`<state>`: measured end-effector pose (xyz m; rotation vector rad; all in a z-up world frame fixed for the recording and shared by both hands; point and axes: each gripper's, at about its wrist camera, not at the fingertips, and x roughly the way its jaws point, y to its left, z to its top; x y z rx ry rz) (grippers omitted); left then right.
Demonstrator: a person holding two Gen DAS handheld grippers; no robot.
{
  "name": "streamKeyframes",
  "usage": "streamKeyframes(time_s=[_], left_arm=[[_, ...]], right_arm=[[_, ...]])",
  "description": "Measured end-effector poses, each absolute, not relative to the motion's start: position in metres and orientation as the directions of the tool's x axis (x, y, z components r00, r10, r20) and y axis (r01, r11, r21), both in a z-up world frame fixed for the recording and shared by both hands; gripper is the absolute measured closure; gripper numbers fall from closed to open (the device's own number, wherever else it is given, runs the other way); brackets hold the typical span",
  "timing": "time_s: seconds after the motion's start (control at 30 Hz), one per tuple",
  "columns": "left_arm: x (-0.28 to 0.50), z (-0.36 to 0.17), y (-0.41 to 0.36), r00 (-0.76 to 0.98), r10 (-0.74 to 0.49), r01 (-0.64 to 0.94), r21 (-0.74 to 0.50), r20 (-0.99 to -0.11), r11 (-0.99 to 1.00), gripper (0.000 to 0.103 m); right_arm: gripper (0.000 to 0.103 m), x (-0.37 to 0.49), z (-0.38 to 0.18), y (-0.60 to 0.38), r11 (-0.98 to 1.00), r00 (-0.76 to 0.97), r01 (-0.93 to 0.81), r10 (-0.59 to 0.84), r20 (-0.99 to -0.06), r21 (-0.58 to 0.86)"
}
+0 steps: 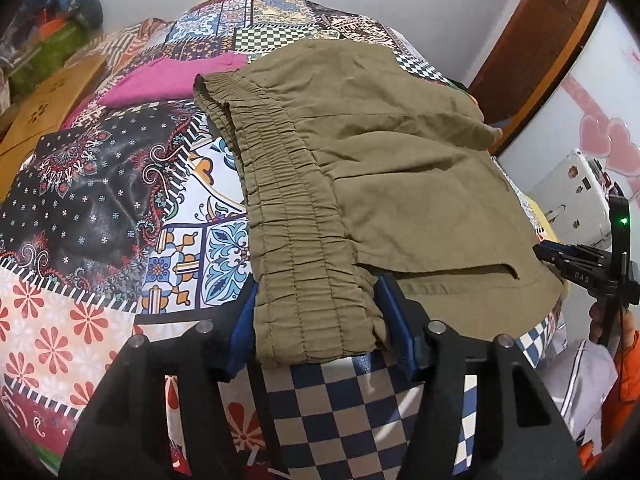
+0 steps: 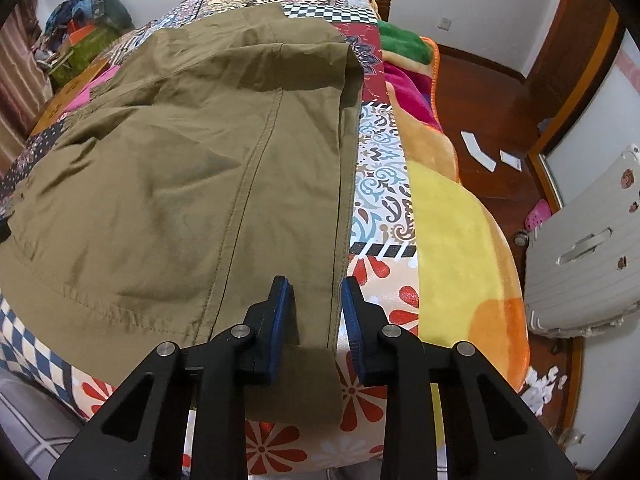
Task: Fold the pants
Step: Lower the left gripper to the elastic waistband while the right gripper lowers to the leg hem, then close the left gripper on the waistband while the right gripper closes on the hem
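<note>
Olive-green pants [image 1: 400,168] lie folded on a patchwork bedspread [image 1: 100,200]. In the left wrist view their elastic waistband [image 1: 296,240] runs down between the blue pads of my left gripper [image 1: 316,312], whose jaws stand apart around it. The right gripper [image 1: 576,264] shows at the pants' right edge. In the right wrist view the pants [image 2: 180,160] spread out ahead, and my right gripper [image 2: 316,292] is open with the leg-hem corner [image 2: 312,360] lying between its pads.
A pink garment [image 1: 172,80] lies beyond the waistband. A fleece blanket [image 2: 452,216] hangs over the bed's right side. A white suitcase [image 2: 584,256] stands on the wooden floor at the right. Cardboard boxes [image 1: 44,112] sit at the left.
</note>
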<state>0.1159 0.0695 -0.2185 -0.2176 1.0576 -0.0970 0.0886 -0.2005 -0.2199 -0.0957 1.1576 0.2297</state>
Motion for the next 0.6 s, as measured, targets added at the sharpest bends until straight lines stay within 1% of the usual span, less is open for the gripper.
streamKeyframes(time_s=[0.1, 0.17, 0.23, 0.3, 0.53, 0.57, 0.6], left_arm=[[0.125, -0.21, 0.076, 0.497, -0.173, -0.031, -0.217, -0.85, 0.976, 0.043], [0.129, -0.197, 0.08, 0.527, -0.14, -0.039, -0.188, -0.838, 0.981, 0.043], [0.136, -0.187, 0.086, 0.551, -0.133, -0.043, -0.187, -0.824, 0.981, 0.043], [0.147, -0.179, 0.093, 0.572, -0.121, -0.052, -0.184, -0.812, 0.982, 0.042], [0.201, -0.187, 0.114, 0.58, -0.082, -0.1, -0.171, -0.81, 0.98, 0.042], [0.21, -0.191, 0.117, 0.58, -0.087, -0.102, -0.178, -0.81, 0.979, 0.042], [0.218, -0.195, 0.119, 0.579, -0.092, -0.103, -0.185, -0.81, 0.977, 0.042]], right_arm=[[0.076, 0.097, -0.214, -0.203, 0.976, 0.372, -0.208, 0.139, -0.918, 0.063], [0.073, 0.102, -0.206, -0.204, 0.976, 0.392, -0.208, 0.144, -0.909, 0.065], [0.063, 0.109, -0.197, -0.203, 0.976, 0.422, -0.212, 0.145, -0.895, 0.058], [0.057, 0.117, -0.188, -0.2, 0.975, 0.464, -0.218, 0.146, -0.874, 0.047], [0.055, 0.166, -0.168, -0.19, 0.972, 0.535, -0.229, 0.162, -0.829, 0.042], [0.054, 0.167, -0.166, -0.187, 0.972, 0.54, -0.23, 0.162, -0.826, 0.041], [0.05, 0.176, -0.165, -0.186, 0.973, 0.549, -0.229, 0.161, -0.82, 0.037]])
